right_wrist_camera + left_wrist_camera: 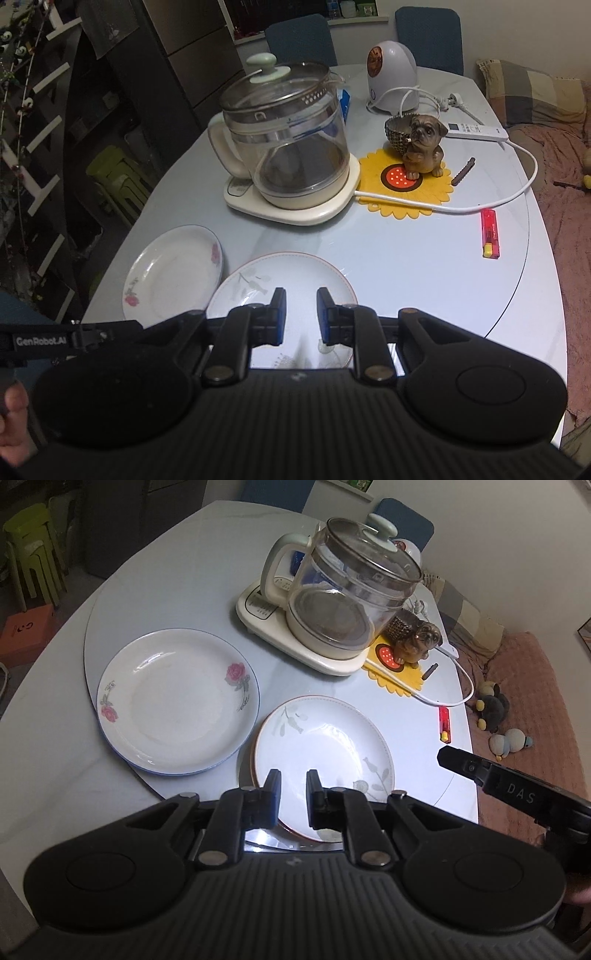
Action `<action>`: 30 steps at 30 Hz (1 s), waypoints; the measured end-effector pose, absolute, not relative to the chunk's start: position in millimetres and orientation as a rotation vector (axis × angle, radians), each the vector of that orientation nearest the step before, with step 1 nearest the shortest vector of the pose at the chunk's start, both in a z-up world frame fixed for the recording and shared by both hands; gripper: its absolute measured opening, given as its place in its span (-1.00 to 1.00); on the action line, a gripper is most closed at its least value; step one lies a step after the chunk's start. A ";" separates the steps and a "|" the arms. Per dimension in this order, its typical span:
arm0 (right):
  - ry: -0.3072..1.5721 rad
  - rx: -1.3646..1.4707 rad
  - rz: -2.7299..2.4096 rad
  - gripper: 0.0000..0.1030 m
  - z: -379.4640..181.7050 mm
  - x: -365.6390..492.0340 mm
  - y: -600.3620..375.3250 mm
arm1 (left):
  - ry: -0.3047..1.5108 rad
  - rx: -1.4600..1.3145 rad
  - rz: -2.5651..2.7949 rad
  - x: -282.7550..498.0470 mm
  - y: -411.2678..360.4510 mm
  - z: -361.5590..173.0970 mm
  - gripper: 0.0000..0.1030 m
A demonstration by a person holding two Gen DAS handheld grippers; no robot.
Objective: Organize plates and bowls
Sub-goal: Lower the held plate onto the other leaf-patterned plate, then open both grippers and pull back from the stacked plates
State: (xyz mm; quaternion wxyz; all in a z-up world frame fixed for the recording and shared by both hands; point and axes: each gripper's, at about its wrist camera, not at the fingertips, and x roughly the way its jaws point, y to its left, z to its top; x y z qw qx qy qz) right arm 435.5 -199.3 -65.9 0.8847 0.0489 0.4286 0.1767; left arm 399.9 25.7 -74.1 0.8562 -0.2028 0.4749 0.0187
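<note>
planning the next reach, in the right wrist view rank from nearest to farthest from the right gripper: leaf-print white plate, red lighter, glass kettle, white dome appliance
1. Leaf-print white plate, directly under the right gripper.
2. Red lighter, off to the right.
3. Glass kettle, ahead, slightly left; close to the lighter's range, so a loose call.
4. White dome appliance, far side of the table.

Pale grey round counter [406, 266] with a raised turntable disc on top. On it: rose plate [177, 705] at left, leaf-pattern plate [325, 753] just beside it, rims touching or overlapping, and it sits on another plate underneath. Behind them, glass kettle [288, 147] on its cream base [295, 214]. Yellow flower mat [406, 184] beside the base, dog figurine [423, 147] on the mat. White cable [480, 206], red lighter [490, 233], white remote [476, 131], white rounded appliance [391, 79] further back.
</note>
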 end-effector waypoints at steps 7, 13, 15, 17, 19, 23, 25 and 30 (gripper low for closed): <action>0.854 0.140 0.349 -0.59 -41.1 402.2 -192.0 | 0.966 -0.387 0.013 364.4 34.0 -50.1 -0.71; 0.832 0.128 0.342 -0.59 -28.6 370.8 -180.7 | 0.940 -0.377 -0.003 336.2 45.4 -35.7 -0.63; 0.820 0.121 0.339 -0.56 -24.2 359.8 -176.2 | 0.933 -0.372 -0.010 327.3 50.0 -32.8 -0.49; 0.803 0.117 0.332 -0.56 -19.8 348.2 -171.8 | 0.922 -0.362 -0.014 316.7 54.6 -28.9 -0.21; 0.787 0.111 0.323 -0.55 -15.7 336.9 -167.0 | 0.911 -0.345 -0.010 307.0 60.3 -25.2 0.12; 0.770 0.103 0.297 0.14 -10.6 317.9 -156.3 | 0.884 -0.312 -0.011 290.5 72.4 -19.3 0.56; 0.758 0.101 0.282 0.58 -9.7 308.9 -150.8 | 0.874 -0.302 -0.013 283.4 79.6 -16.5 0.67; 0.769 0.096 0.250 0.62 -11.5 293.4 -136.4 | 0.856 -0.263 -0.030 265.7 94.6 -11.8 0.76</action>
